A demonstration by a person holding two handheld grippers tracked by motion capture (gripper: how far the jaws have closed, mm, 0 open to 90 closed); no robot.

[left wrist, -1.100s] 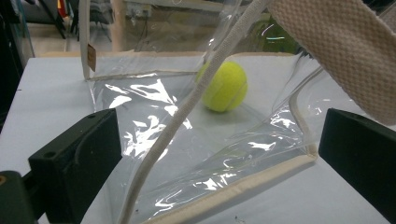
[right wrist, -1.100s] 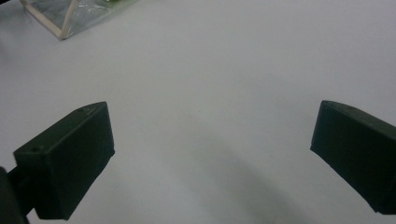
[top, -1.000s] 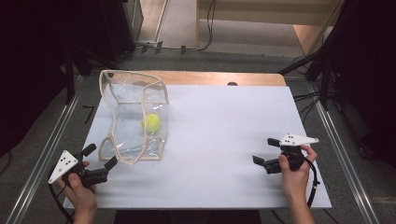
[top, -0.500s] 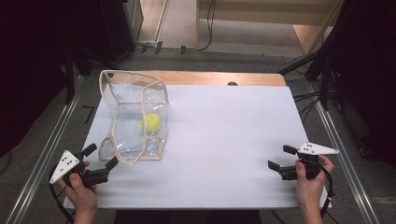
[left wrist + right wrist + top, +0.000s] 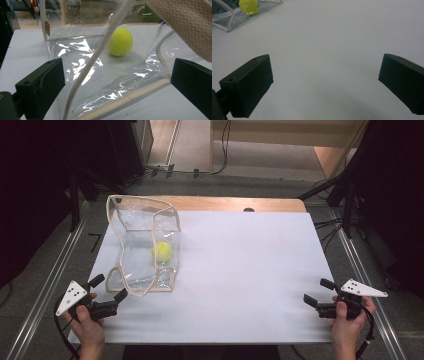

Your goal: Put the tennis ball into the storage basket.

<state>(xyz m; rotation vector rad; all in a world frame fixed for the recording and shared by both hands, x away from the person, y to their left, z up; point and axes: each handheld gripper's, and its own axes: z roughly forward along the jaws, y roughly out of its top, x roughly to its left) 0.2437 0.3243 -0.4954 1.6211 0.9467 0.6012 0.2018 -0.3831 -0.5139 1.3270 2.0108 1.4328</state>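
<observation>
A clear plastic bag [image 5: 145, 250] with cream fabric trim stands open at the left of the white table. Inside it lies a yellow-green tennis ball [image 5: 162, 251], which the left gripper view shows through the plastic as the ball [image 5: 120, 41]. My left gripper [image 5: 108, 288] is open at the bag's near corner, with the cream handle strap [image 5: 92, 62] hanging between its jaws, not clamped. My right gripper [image 5: 319, 291] is open near the table's right front corner, nothing between its jaws. The ball [image 5: 249, 6] and bag [image 5: 227, 21] sit far off in the right gripper view.
The white sheet [image 5: 240, 270] covers a wooden table whose bare back edge [image 5: 235, 204] shows. Metal rails [image 5: 45, 285] run along both sides. Cables and dark equipment lie on the floor beyond the table's far edge.
My right gripper has drawn back toward the right front corner of the table and settled lower. The left gripper, bag and ball have not moved.
</observation>
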